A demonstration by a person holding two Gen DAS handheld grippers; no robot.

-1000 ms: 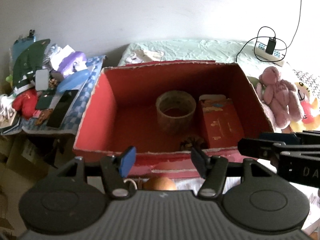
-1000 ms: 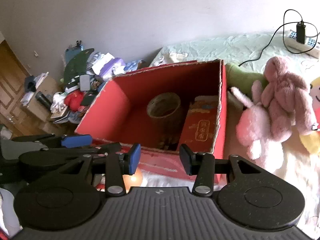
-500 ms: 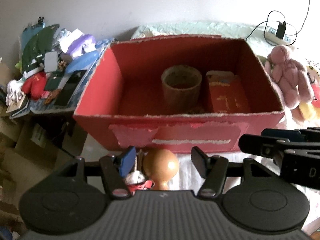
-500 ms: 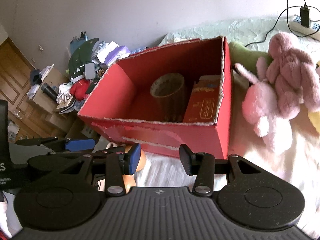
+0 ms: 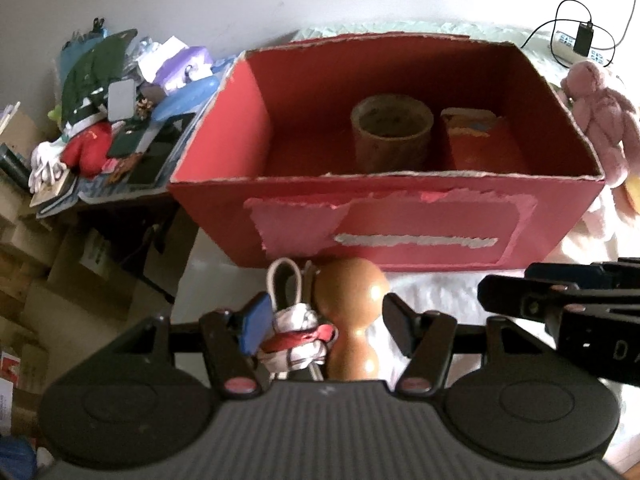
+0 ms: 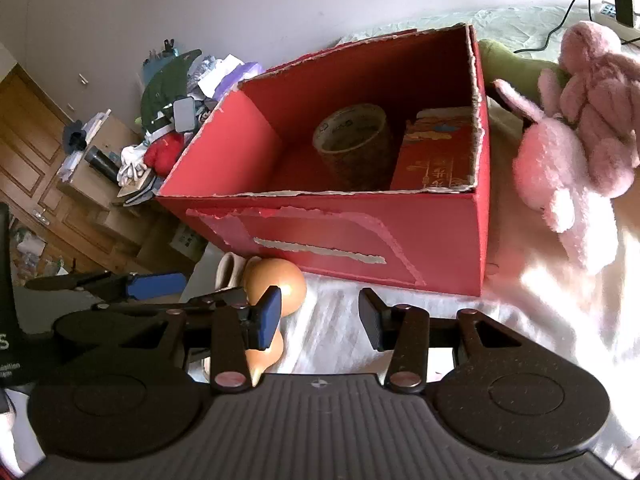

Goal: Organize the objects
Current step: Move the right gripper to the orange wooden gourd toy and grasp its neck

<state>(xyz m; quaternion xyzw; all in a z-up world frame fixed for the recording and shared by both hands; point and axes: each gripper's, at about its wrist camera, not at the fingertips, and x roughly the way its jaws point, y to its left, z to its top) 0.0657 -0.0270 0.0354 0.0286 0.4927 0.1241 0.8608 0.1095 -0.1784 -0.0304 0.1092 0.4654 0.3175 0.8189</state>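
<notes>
A red cardboard box (image 5: pixel 400 224) stands open on the white bed; it also shows in the right wrist view (image 6: pixel 360 232). Inside are a brown roll of tape (image 5: pixel 392 136) and a red packet (image 5: pixel 480 144). In front of the box lie a wooden gourd (image 5: pixel 352 316) and a white and red bundle with a cord loop (image 5: pixel 298 332). My left gripper (image 5: pixel 324 322) is open, its fingers on either side of the gourd and bundle. My right gripper (image 6: pixel 320 318) is open and empty, just right of the gourd (image 6: pixel 276 284).
Pink plush toys (image 6: pixel 572 128) lie right of the box, with a green one (image 6: pixel 516 68) behind. A cluttered side table (image 5: pixel 104 120) stands to the left. A power strip with a charger (image 5: pixel 576 42) lies at the back right. A wooden cabinet (image 6: pixel 44 168) is at far left.
Both grippers have pulled back and dropped from over the box to in front of it. The gourd and the bundle have come into view between my left fingers.
</notes>
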